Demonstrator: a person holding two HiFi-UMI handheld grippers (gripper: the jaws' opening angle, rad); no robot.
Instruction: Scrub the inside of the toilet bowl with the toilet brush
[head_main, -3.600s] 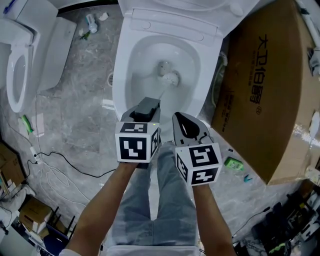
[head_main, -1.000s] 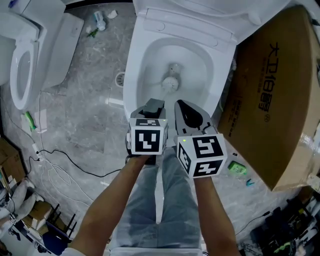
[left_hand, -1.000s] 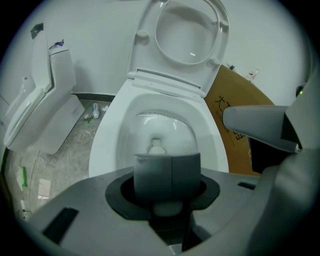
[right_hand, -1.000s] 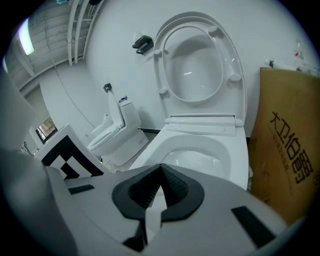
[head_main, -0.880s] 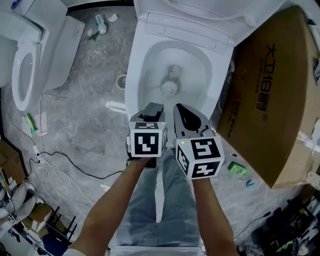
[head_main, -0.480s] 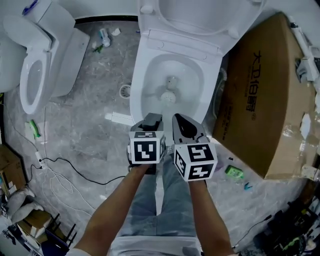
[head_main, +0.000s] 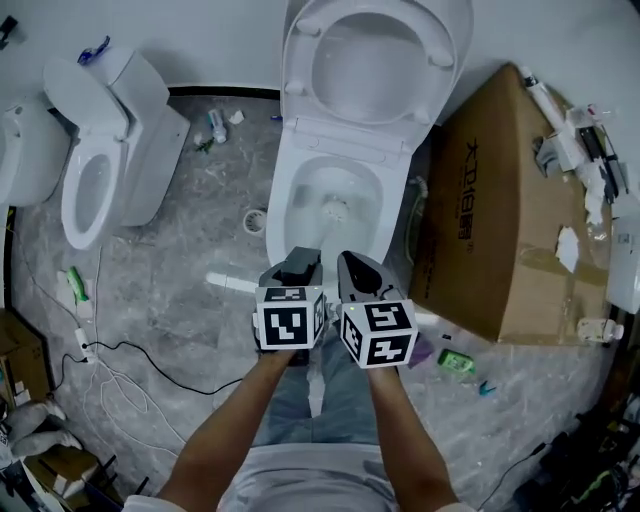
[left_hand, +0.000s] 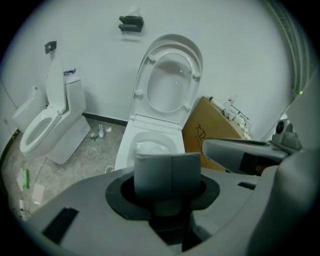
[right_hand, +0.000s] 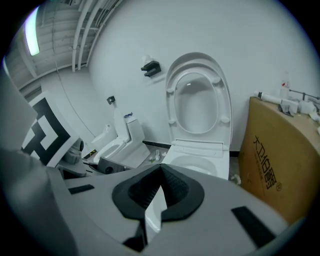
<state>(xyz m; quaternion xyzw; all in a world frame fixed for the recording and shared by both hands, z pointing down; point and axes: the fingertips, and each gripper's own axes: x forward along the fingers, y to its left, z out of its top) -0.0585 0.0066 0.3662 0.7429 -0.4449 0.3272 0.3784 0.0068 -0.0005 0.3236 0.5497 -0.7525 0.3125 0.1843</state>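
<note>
The white toilet bowl (head_main: 288, 205) stands with its seat and lid (head_main: 375, 65) raised. A small white brush head (head_main: 336, 209) lies down in the bowl; I cannot make out its handle. Both grippers hover side by side just before the bowl's front rim, apart from the brush. My left gripper (head_main: 302, 258) has its grey pads pressed together with nothing between them (left_hand: 172, 159). The black jaws of my right gripper (head_main: 346, 258) meet at the tip, empty (right_hand: 160, 168). The bowl (left_hand: 150, 145) shows beyond the jaws in the left gripper view, and also (right_hand: 200, 162) in the right gripper view.
A big cardboard box (head_main: 485, 230) stands close against the toilet's right side. A second white toilet (head_main: 95, 170) stands at the left. Cables (head_main: 110, 350), a white strip (head_main: 230, 283) and small green items (head_main: 460, 362) lie on the grey marbled floor.
The head view has risen and pulled back, so the whole raised lid now shows. Both grippers stay shut side by side and sit a little farther from the bowl. The brush head stays in the bowl.
</note>
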